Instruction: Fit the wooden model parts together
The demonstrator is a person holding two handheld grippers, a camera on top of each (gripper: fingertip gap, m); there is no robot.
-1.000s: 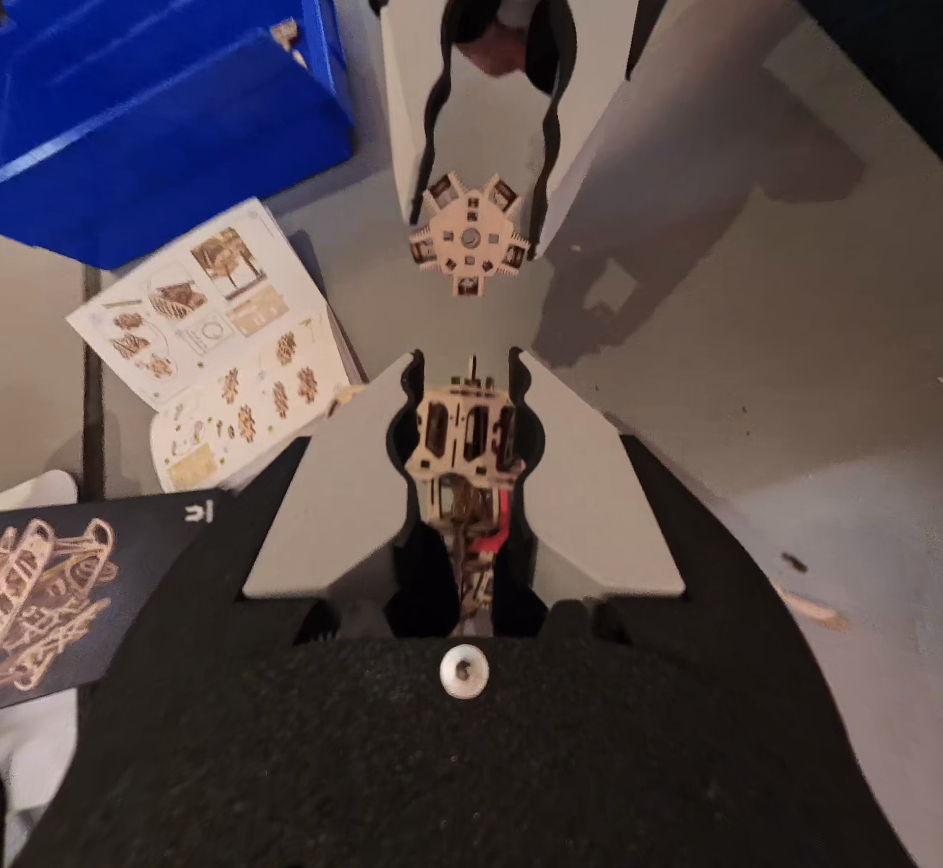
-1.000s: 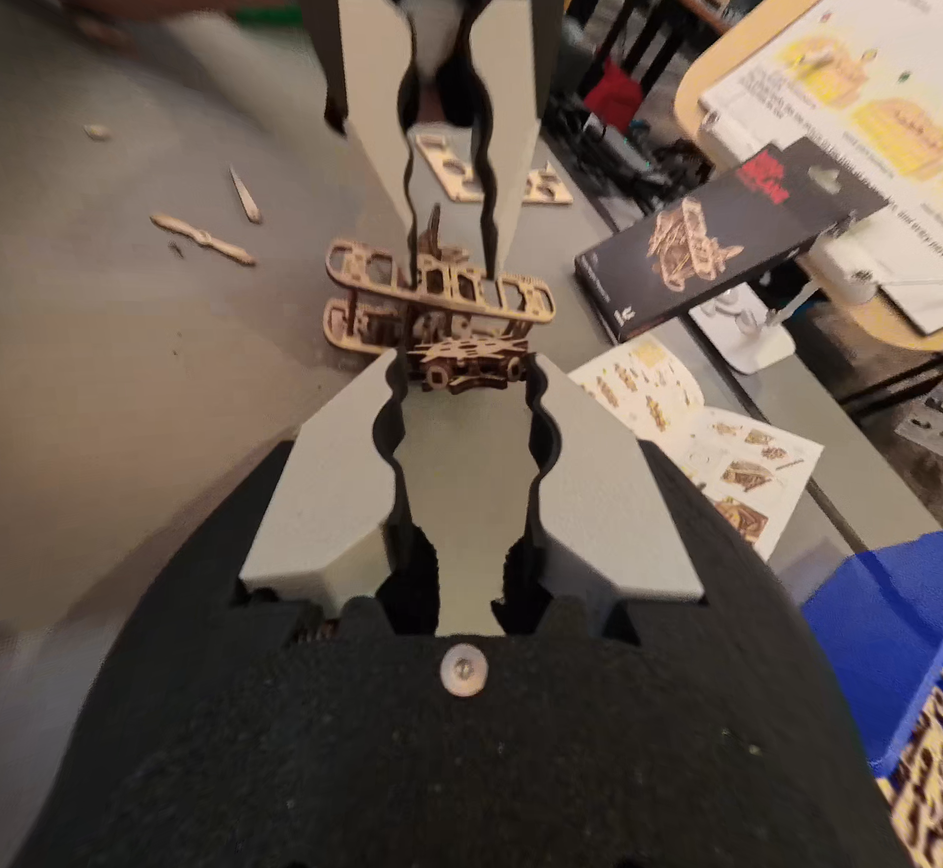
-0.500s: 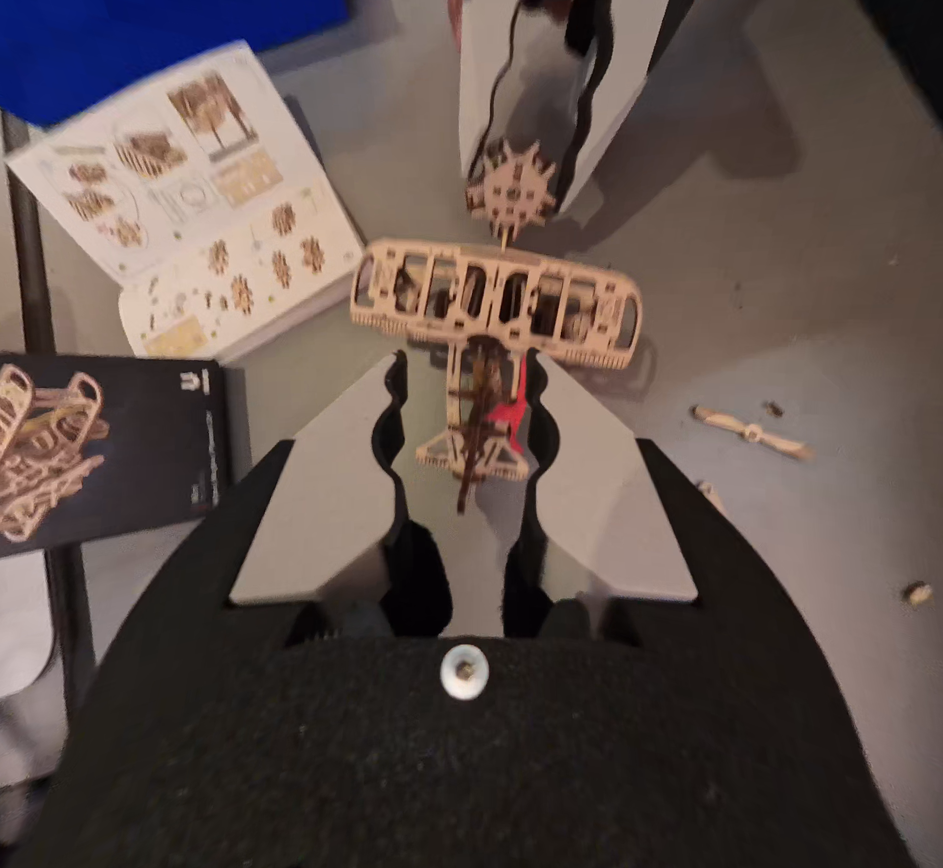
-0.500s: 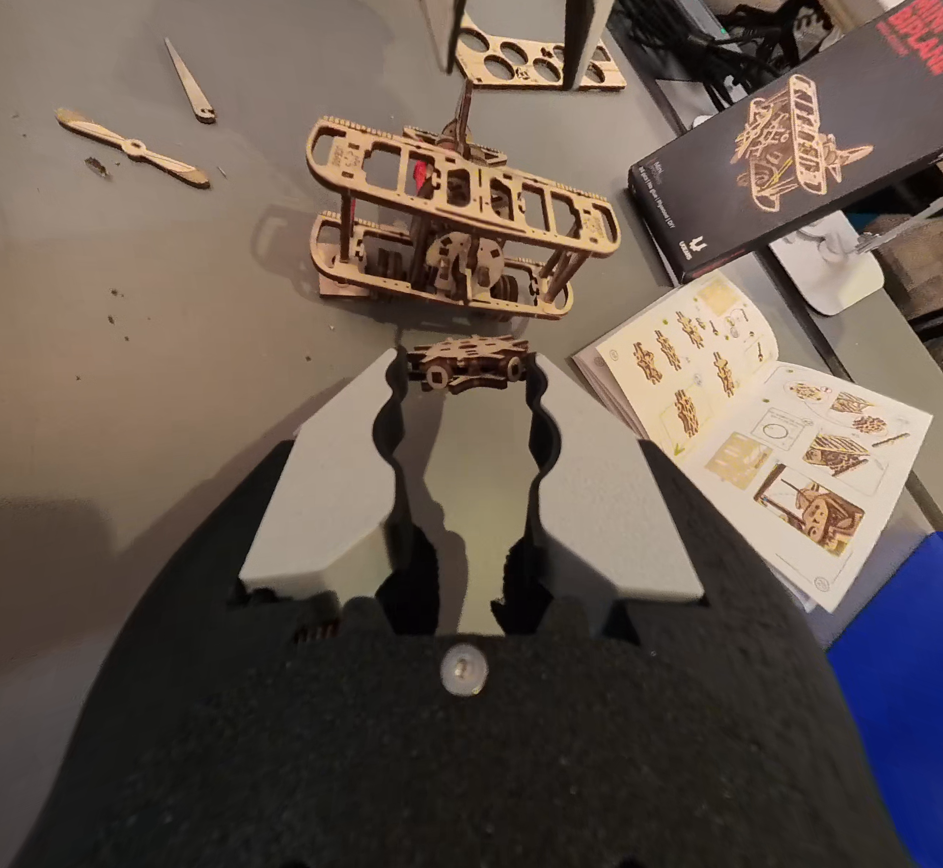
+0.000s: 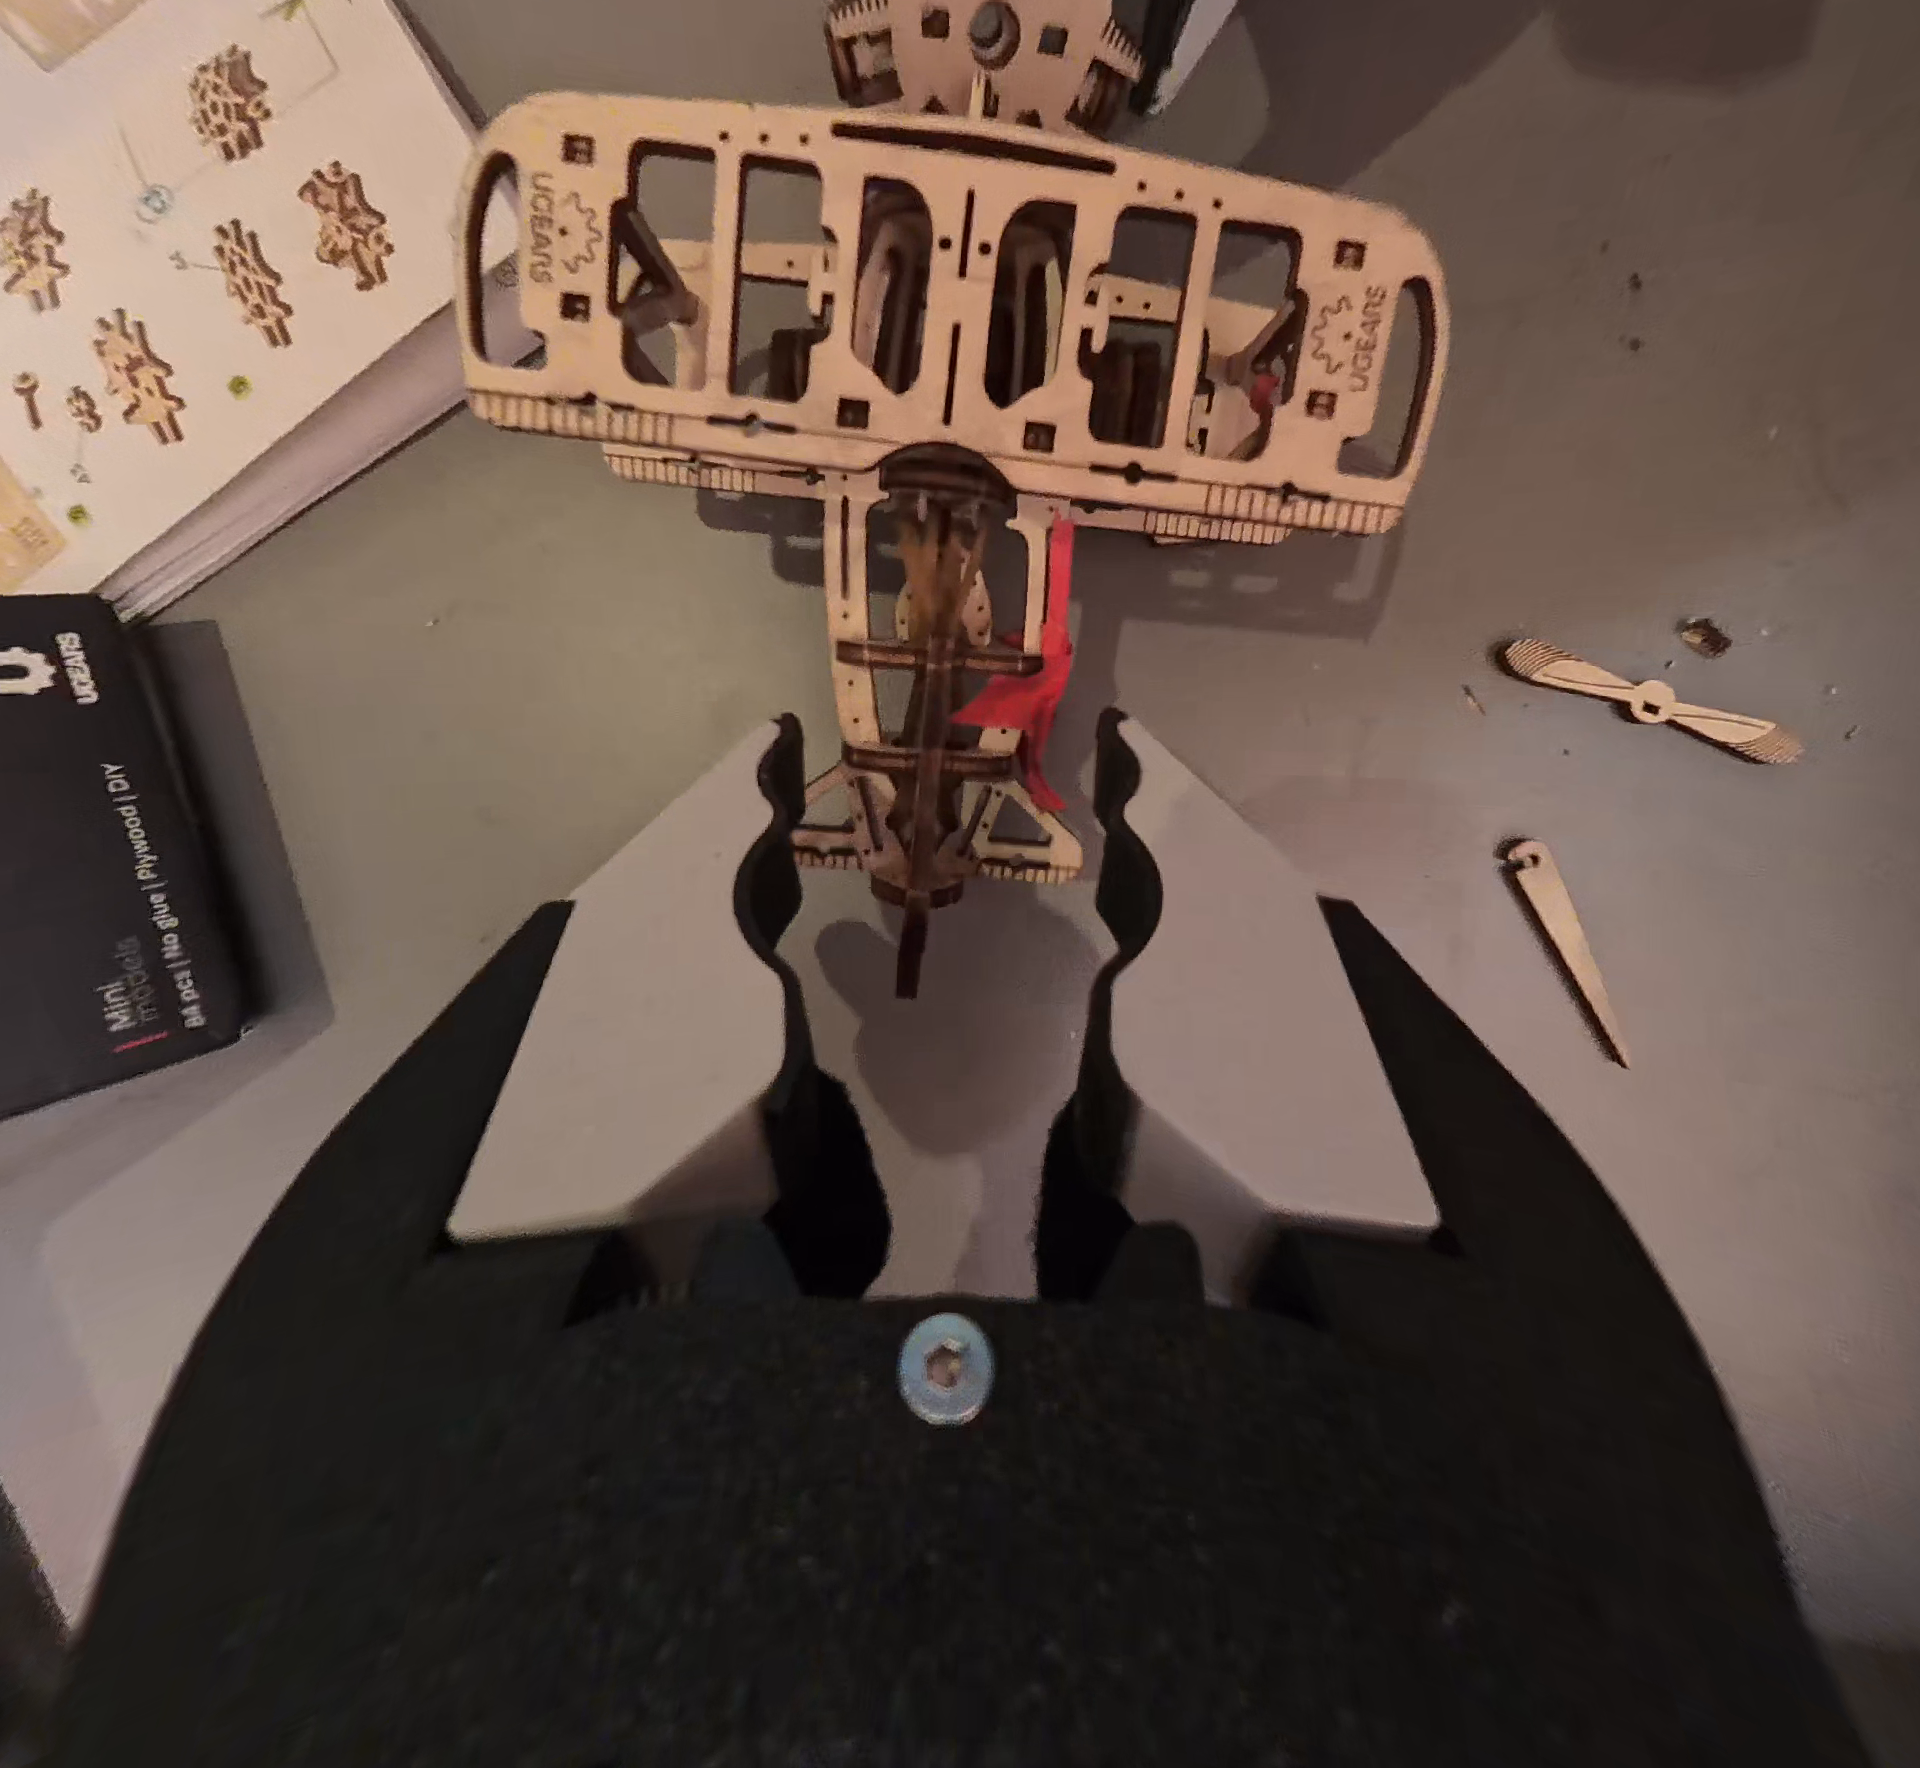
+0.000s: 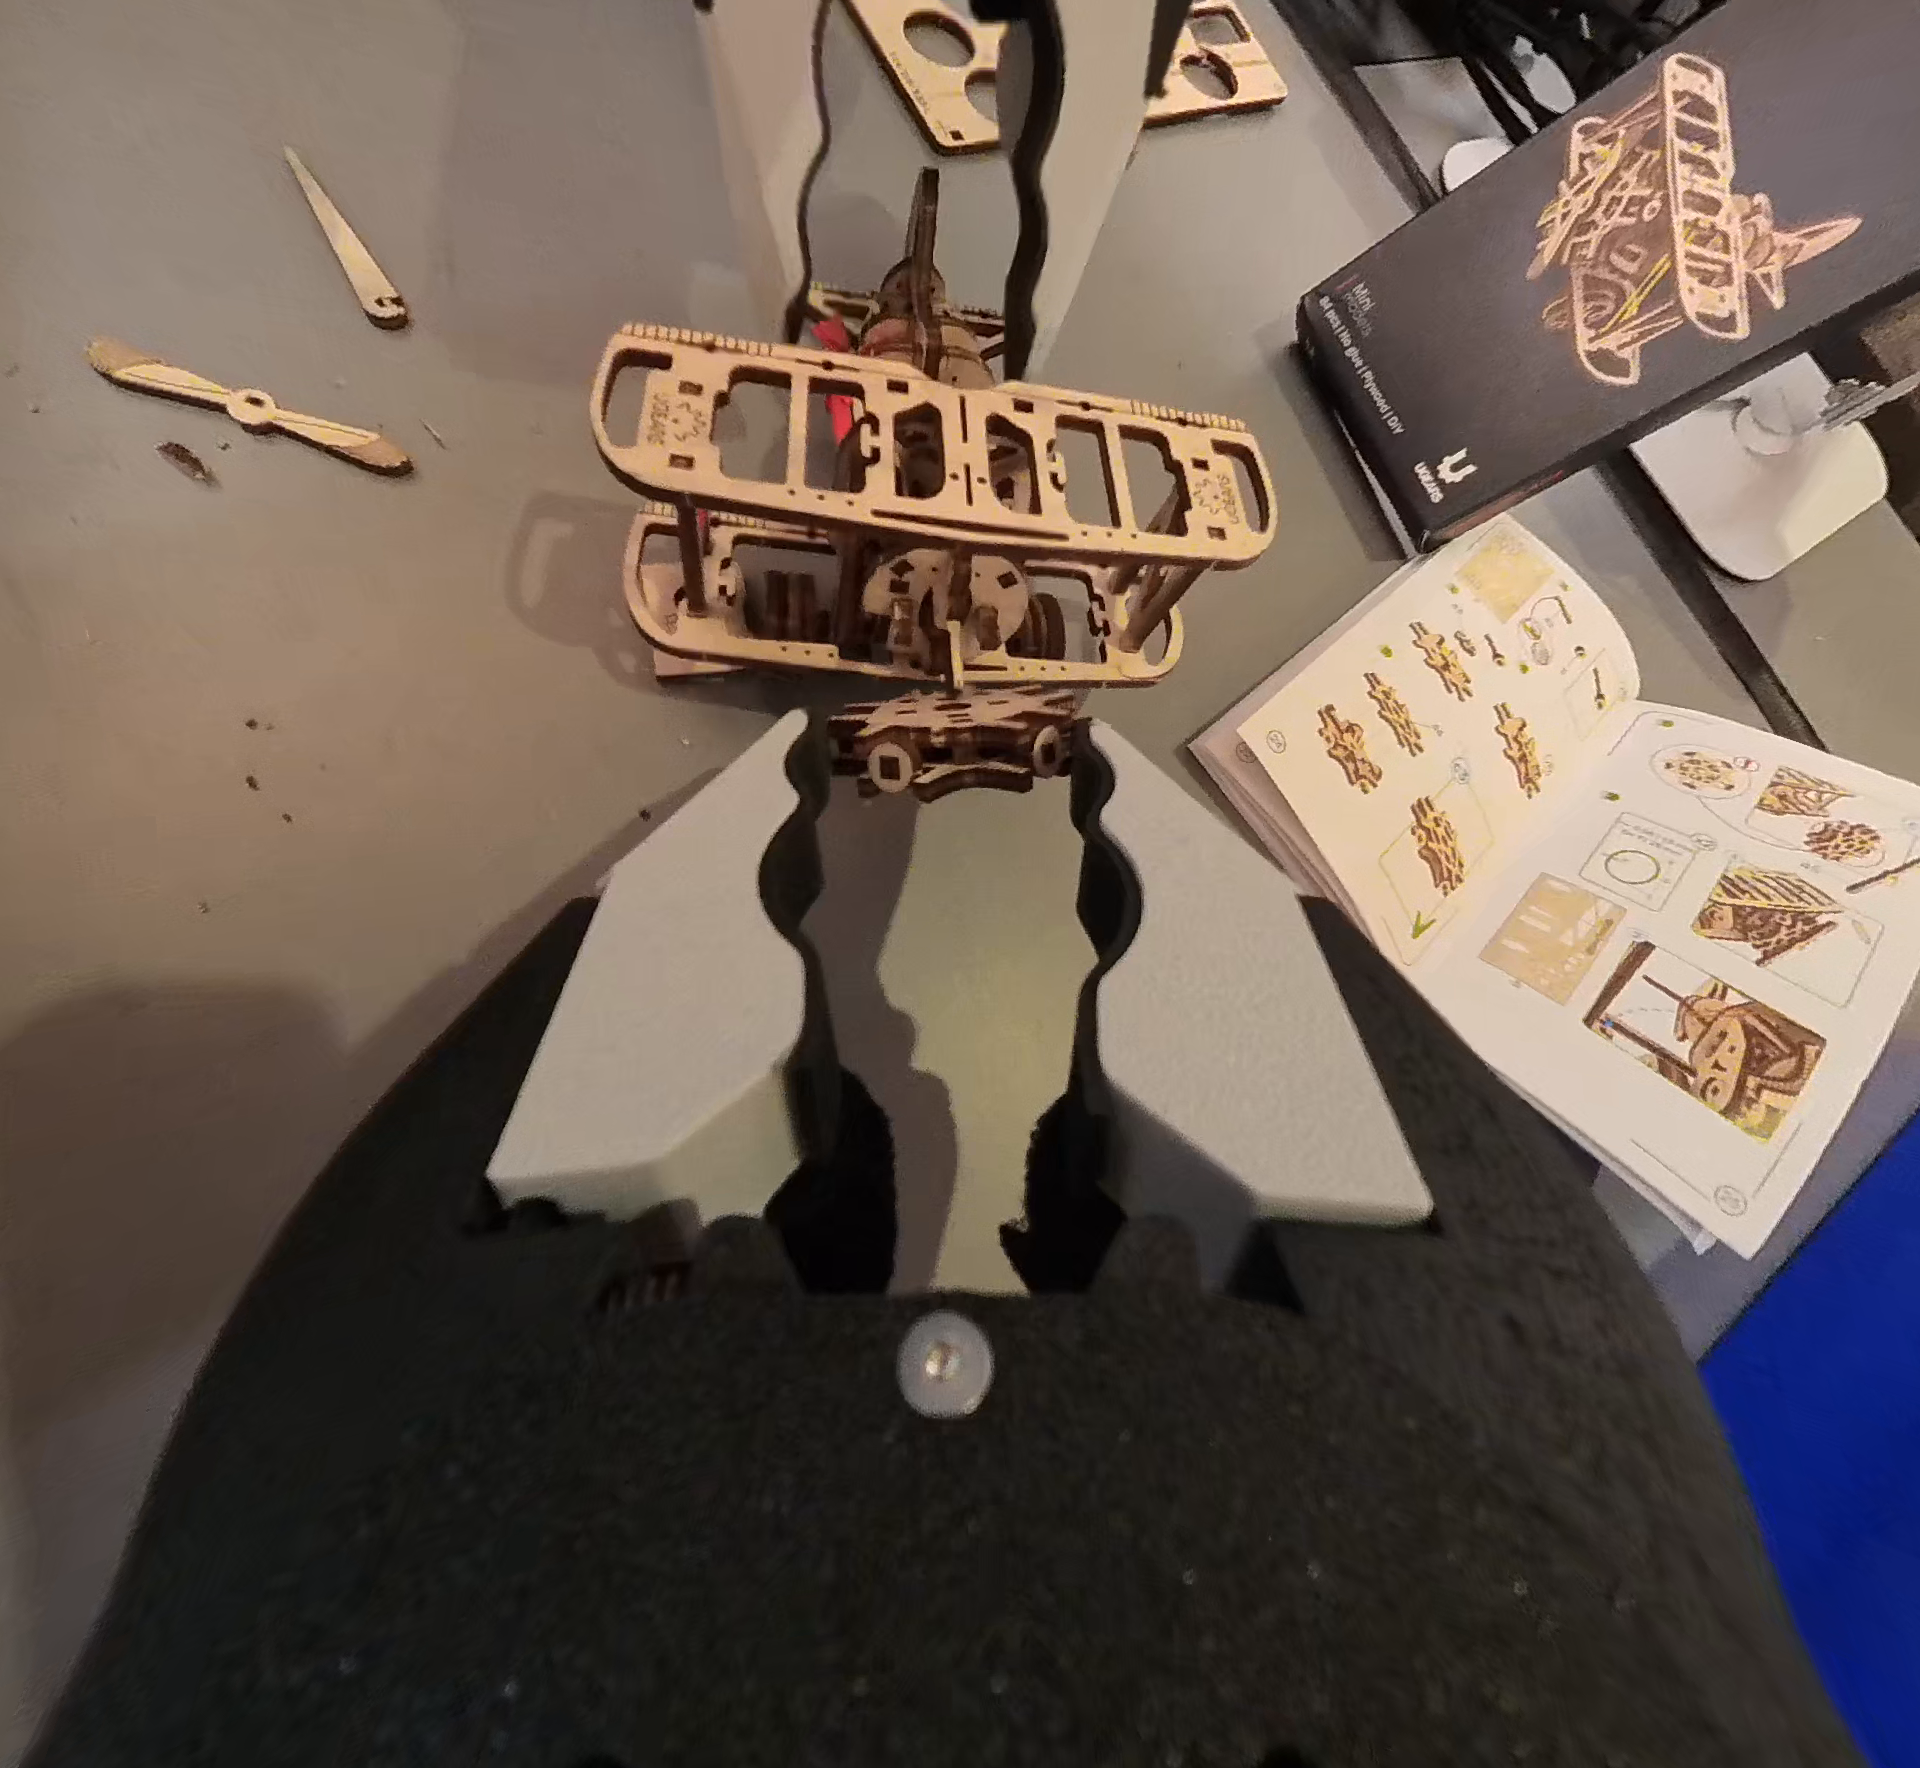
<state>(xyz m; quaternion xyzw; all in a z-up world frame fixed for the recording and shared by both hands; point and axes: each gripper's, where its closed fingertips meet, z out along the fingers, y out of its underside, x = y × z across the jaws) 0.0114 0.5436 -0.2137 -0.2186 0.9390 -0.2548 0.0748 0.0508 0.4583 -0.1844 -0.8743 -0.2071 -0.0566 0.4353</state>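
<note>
One sub-assembly, the star-shaped wooden engine block [image 6: 956,750], is clamped between the tips of the right gripper [image 6: 951,752], just in front of the nose of the wooden biplane [image 6: 925,513]; a thin shaft projecting from the nose points at the block, and whether the two touch cannot be told. The biplane stands on the grey table [image 6: 364,783] with both wings, fuselage and tail built; judged from this, the work is well advanced, with the engine block not yet seated and the propeller [image 5: 1652,705] lying loose on the table, well apart. The left gripper [image 5: 940,783] has its fingers spread and released; the tail lies between them without visible contact. Beside the propeller lies a pointed wooden stick [image 5: 1564,944]; near the other wingtip lie the open instruction booklet [image 6: 1579,887] and the black kit box [image 6: 1621,253]; behind the tail lies a punched-out plywood sheet [image 6: 1226,71].
</note>
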